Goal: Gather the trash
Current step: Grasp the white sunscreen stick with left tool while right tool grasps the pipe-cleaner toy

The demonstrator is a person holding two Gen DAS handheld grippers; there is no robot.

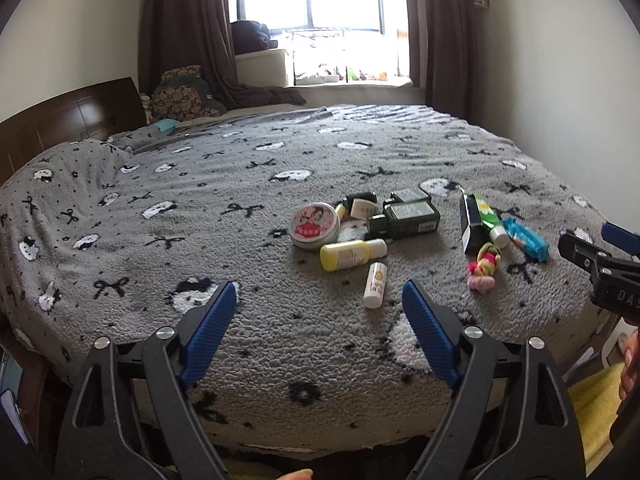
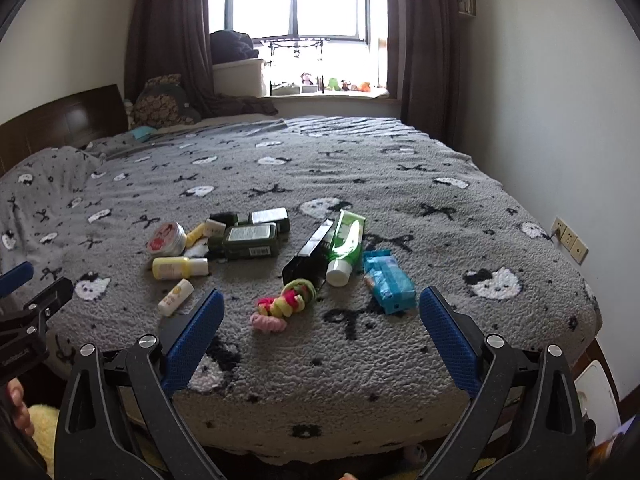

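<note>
Small items lie in a cluster on the bed: a round pink tin (image 1: 315, 225) (image 2: 167, 237), a yellow bottle (image 1: 352, 254) (image 2: 179, 267), a small white bottle (image 1: 375, 284) (image 2: 175, 297), dark green boxes (image 1: 406, 218) (image 2: 251, 239), a black box (image 1: 469, 222) (image 2: 310, 254), a green tube (image 1: 489, 216) (image 2: 345, 246), a blue packet (image 1: 525, 239) (image 2: 388, 281) and colourful hair ties (image 1: 483, 267) (image 2: 285, 304). My left gripper (image 1: 318, 302) is open and empty, short of the white bottle. My right gripper (image 2: 320, 310) is open and empty, just short of the hair ties.
The grey patterned bedspread (image 1: 240, 184) covers the bed. A wooden headboard (image 1: 68, 120) and pillows are at the left. A window (image 2: 296, 4) with dark curtains is behind. Wall sockets (image 2: 568, 238) are on the right. The right gripper shows at the left wrist view's right edge (image 1: 600, 268).
</note>
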